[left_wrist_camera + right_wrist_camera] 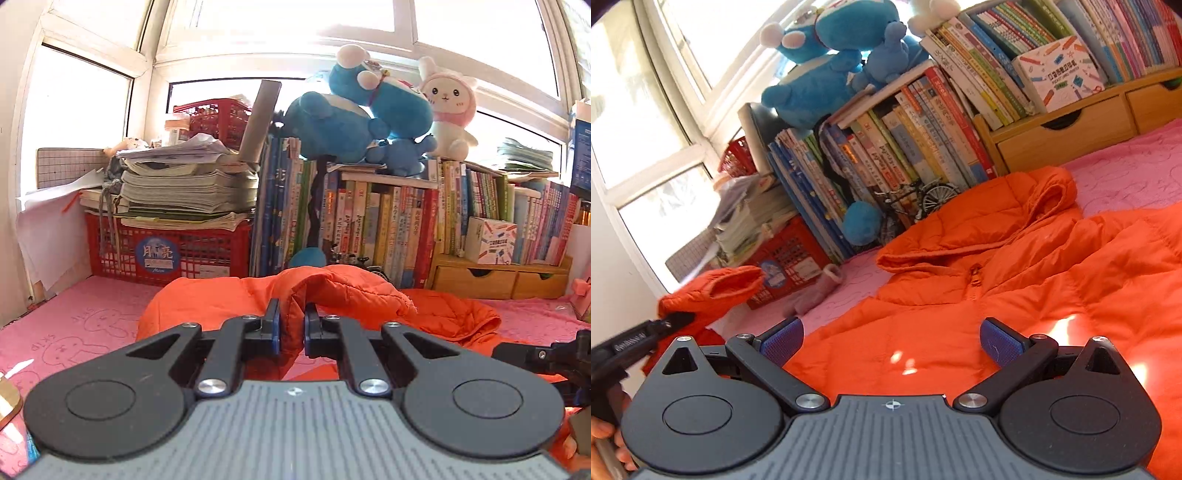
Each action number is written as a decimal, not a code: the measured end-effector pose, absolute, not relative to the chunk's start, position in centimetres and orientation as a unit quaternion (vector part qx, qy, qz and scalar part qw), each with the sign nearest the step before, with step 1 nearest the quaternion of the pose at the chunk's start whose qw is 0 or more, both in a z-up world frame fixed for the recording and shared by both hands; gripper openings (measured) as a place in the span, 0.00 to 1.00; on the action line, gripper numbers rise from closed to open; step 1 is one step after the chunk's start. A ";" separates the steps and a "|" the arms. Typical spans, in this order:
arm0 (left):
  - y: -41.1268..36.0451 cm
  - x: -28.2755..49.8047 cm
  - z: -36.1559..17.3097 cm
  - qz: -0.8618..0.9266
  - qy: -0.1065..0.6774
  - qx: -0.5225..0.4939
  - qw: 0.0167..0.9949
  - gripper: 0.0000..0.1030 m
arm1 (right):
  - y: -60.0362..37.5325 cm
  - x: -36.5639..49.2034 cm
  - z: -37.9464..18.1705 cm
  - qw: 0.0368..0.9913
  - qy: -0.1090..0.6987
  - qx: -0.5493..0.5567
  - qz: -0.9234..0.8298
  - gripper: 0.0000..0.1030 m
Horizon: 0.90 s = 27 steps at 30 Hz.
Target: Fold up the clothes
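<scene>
While the sleeve is pinched, fold thus:
Left gripper: jaws clamped on a fold of the orange jacket's sleeve, lifted clear of the pink mat.
Right gripper: jaws spread wide, empty, hovering over the jacket's front panel.
Jacket: spread zip-up on the mat, hood toward the books.
Step in hand, as I judge: carrying the sleeve across the body.
Doing it well: keep the pinch firm, lay the sleeve flat over the chest, and use the free gripper to steady the body.
Risk: slippery quilted fabric may slide out.
</scene>
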<state>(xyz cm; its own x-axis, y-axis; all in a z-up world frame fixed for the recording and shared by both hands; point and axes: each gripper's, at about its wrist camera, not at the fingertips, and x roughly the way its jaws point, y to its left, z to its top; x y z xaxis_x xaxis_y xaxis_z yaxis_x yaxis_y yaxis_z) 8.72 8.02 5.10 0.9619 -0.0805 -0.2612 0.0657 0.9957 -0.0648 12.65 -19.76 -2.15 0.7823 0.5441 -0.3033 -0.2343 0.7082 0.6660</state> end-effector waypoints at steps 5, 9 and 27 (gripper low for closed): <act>3.1 7.3 4.2 -0.090 0.133 0.014 0.987 0.11 | -19.1 13.1 -1.5 0.794 0.252 0.444 0.331 1.00; 0.4 6.6 3.0 -0.137 0.155 0.032 0.978 0.11 | -19.1 14.0 -1.0 0.783 0.250 0.470 0.321 1.00; 2.0 5.5 1.1 -0.043 0.183 0.125 0.974 0.50 | -25.5 10.8 2.7 0.971 0.210 0.107 0.030 0.16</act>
